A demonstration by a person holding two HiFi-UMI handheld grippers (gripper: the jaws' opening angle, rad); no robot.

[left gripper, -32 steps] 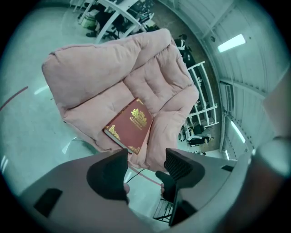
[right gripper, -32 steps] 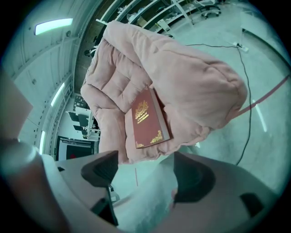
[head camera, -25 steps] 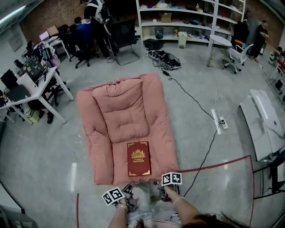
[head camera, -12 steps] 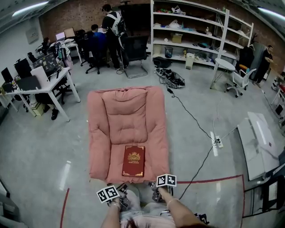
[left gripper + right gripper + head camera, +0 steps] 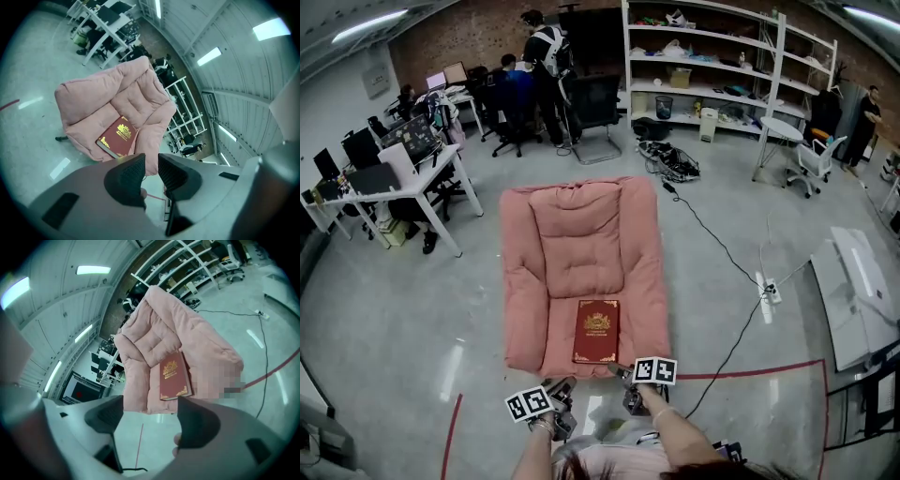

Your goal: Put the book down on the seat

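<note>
The book (image 5: 597, 331) was seen flat at the front of the seat (image 5: 581, 234), lengthwise toward its back. Off that front, the left gripper (image 5: 150, 169) fingers had just been closing, narrow and empty; the right gripper (image 5: 150, 414) fingers, nearer, were held wide, empty.

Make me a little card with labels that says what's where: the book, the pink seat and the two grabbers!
book: red with gold print, lying flat, cover up, on the front part of the seat
seat: pink padded cushion chair on the grey floor
left gripper: empty; jaws only a narrow gap apart, just been closing
right gripper: empty; jaws wide apart
who holds the book: nobody, both grippers are off it, near the seat's front edge
</note>
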